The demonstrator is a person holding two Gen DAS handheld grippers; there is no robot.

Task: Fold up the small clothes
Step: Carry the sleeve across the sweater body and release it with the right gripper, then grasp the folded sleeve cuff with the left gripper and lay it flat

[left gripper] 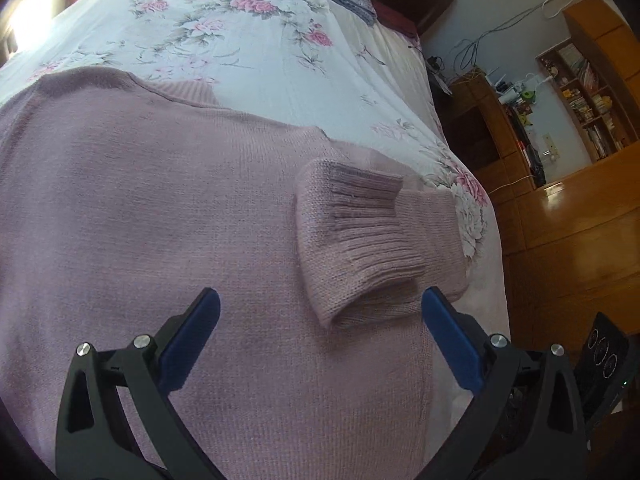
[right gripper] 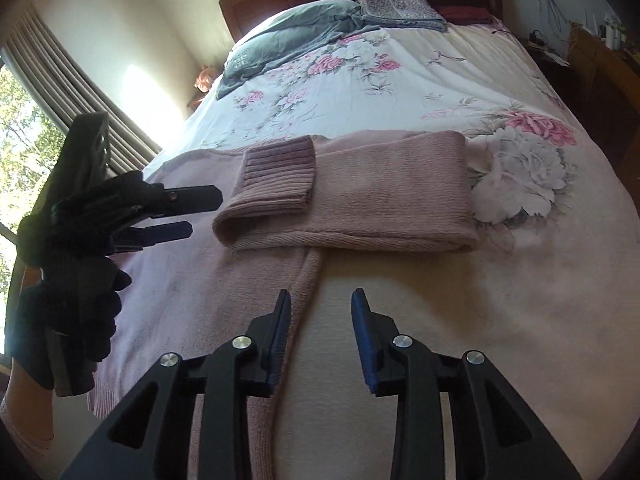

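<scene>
No words, numbers or brand names can be read; the grey pillow bears only a white square motif.

Left gripper: black plastic linkage frame with triangular cut-outs, blue finger pads, silver round-head screws at the pivots. Right gripper: identical build, blue ribbed pads, four silver screws. At 9 o'clock in the right wrist view, a black knit glove covers the left hand; pale pink sleeve cuff at 8 o'clock.

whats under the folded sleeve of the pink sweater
The folded sleeve lies across the pink sweater; its outer end overhangs the floral bedspread. What lies directly beneath it is covered.
</scene>
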